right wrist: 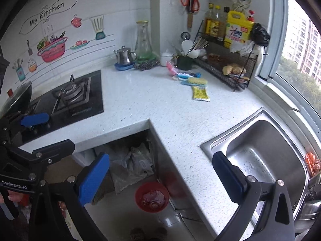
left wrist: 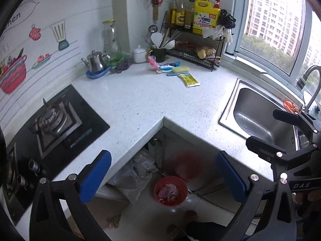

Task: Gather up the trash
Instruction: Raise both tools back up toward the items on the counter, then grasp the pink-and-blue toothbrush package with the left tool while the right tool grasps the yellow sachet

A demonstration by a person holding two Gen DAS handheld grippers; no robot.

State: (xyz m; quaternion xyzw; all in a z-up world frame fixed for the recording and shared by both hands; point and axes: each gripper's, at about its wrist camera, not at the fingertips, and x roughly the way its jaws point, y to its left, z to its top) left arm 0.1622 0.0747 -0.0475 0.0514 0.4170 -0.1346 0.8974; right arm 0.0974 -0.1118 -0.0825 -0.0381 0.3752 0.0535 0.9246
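Both the left gripper (left wrist: 162,177) and right gripper (right wrist: 160,177) hang spread and empty above the white speckled counter (left wrist: 140,100); the flat yellow sachet (left wrist: 189,80) lies just beside the blue-backed scrub brush (left wrist: 179,70); a careless pinch could snag the brush, and the red bin (left wrist: 170,190) sits low on the floor, so a high drop might miss.

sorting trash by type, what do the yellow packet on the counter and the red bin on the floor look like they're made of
Yellow packet: probably thin plastic or foil film; it lies flat and crinkled with a slight sheen. Red bin: looks like moulded plastic with a smooth, uniform-coloured rim, though it is blurry. Both grippers, left and right, are open and empty.
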